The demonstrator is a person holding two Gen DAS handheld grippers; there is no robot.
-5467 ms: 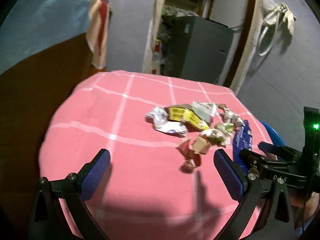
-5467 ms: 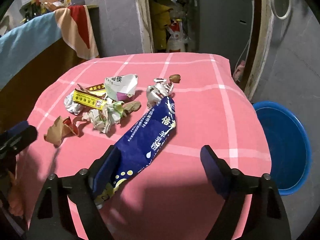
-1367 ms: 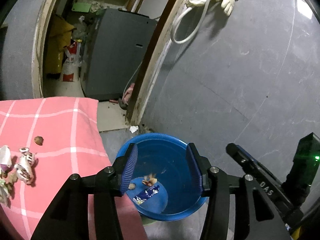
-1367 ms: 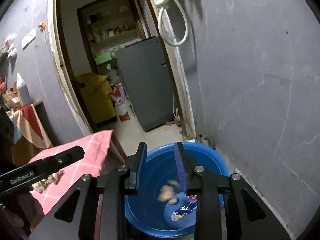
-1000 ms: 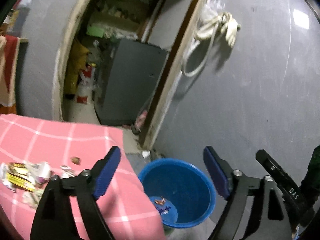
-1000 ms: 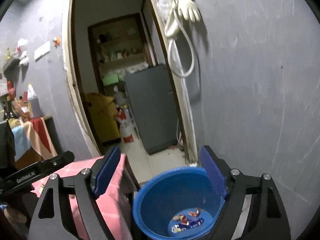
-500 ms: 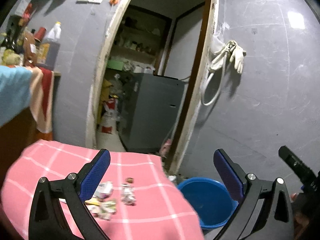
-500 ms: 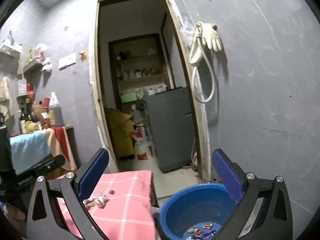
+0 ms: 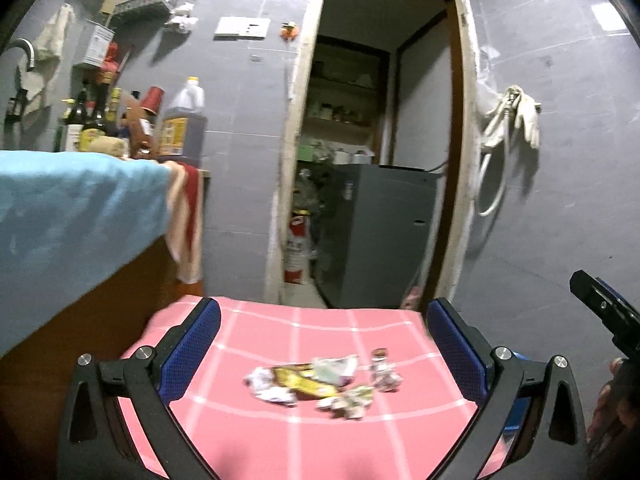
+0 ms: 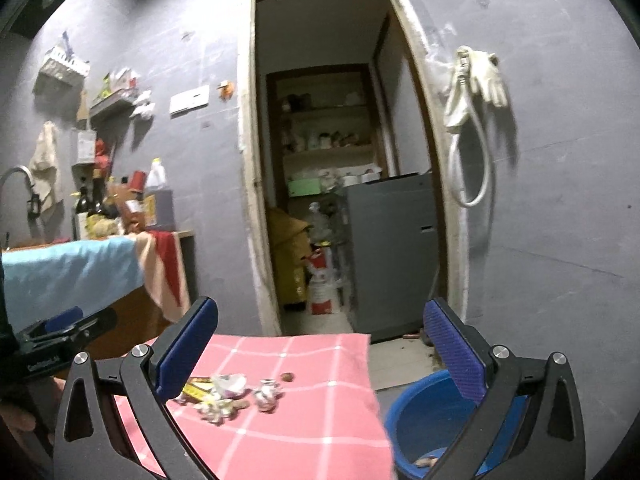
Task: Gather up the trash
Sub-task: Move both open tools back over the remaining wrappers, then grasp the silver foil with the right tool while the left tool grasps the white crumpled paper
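Trash (image 9: 316, 382) lies on pink cloth (image 9: 256, 344) beyond both spread, empty grippers (image 9: 320, 344) (image 10: 320, 344).

Left gripper (image 9: 320, 344), right gripper (image 10: 320, 344): black angular frames, silver screws, blue textured pads (image 9: 188, 350) (white lettering on one frame's side).

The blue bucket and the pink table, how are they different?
The blue bucket is round and hollow; the pink table is flat on top with white lines. The bucket sits low on the floor; the table stands higher beside it. The table bears a heap of wrappers; in the bucket only a scrap or two shows. Both hold trash.
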